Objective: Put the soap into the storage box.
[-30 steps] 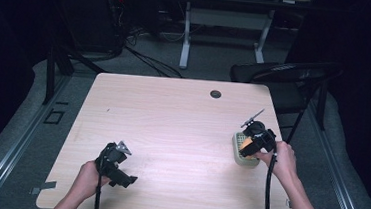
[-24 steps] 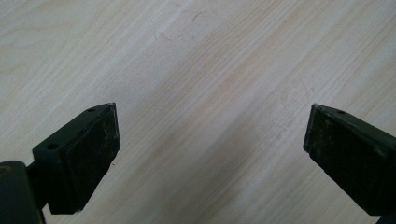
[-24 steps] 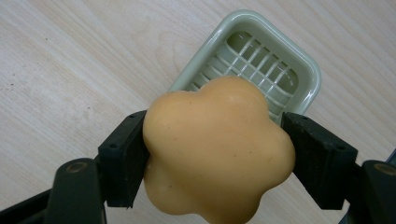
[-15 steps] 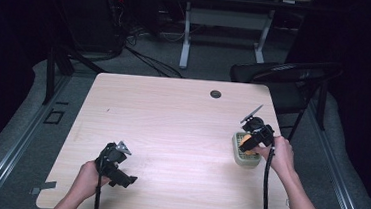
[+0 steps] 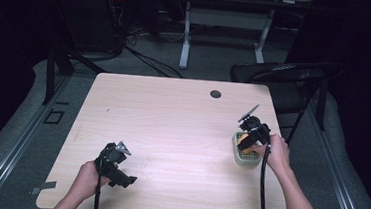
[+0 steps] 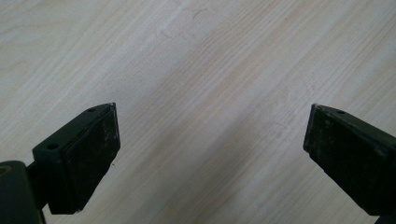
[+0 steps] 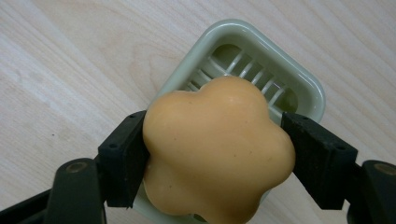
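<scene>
I hold the right gripper (image 7: pixel 218 161) clamped on the orange flower-shaped soap (image 7: pixel 217 149), directly above the green slotted dish (image 7: pixel 261 51) near the table's (image 5: pixel 172 113) right edge. The left gripper (image 6: pixel 210 154), jaws apart and empty, sits well apart at the front-left corner.

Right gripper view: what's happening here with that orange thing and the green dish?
A person at a wooden table holds a claw in each hand. The right claw is shut on a flower-shaped orange soap, held over a pale green slotted soap dish near the table's right edge. The left claw is open over bare wood near the front left, holding nothing.
</scene>
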Demonstrator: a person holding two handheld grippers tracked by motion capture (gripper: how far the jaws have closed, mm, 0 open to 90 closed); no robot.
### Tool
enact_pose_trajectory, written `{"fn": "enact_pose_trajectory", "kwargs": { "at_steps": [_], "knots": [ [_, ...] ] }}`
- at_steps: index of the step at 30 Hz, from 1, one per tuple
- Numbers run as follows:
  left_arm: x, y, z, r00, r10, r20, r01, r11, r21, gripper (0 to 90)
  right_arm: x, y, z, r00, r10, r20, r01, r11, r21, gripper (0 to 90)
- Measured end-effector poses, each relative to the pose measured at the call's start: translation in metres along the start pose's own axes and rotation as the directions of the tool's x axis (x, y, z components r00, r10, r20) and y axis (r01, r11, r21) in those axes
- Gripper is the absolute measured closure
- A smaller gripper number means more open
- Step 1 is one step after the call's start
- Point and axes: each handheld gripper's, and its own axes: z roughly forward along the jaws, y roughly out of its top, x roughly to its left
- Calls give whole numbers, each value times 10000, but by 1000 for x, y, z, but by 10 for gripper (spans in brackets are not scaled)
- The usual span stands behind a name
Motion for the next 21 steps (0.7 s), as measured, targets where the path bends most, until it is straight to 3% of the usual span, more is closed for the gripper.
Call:
{"fn": "enact_pose_trajectory", "kwargs": {
  "at_steps": [2, 8, 9, 18, 21],
  "knots": [
    [0, 0, 0, 10000, 9, -19, -9, 10000, -15, 39, 1, -1, 2, 9998, 194, -28, -195, 9996, -194, 266],
    [0, 0, 0, 10000, 18, 7, -18, 10000, 14, 39, -2, 0, 5, 9999, -73, 105, 71, 9998, 200, 266],
    [0, 0, 0, 10000, 22, 1, -22, 10000, 15, 39, -1, -2, 8, 9997, 197, 113, -195, 9997, -120, 265],
    [0, -1, -1, 10000, 17, -24, -17, 10000, 16, 39, -3, -3, 12, 10000, -52, 34, 52, 10000, -21, 263],
    [0, -1, -1, 10000, 14, -17, -14, 10000, 14, 39, -4, -4, 12, 10000, 83, -50, -83, 9999, -120, 262]
  ]
}}
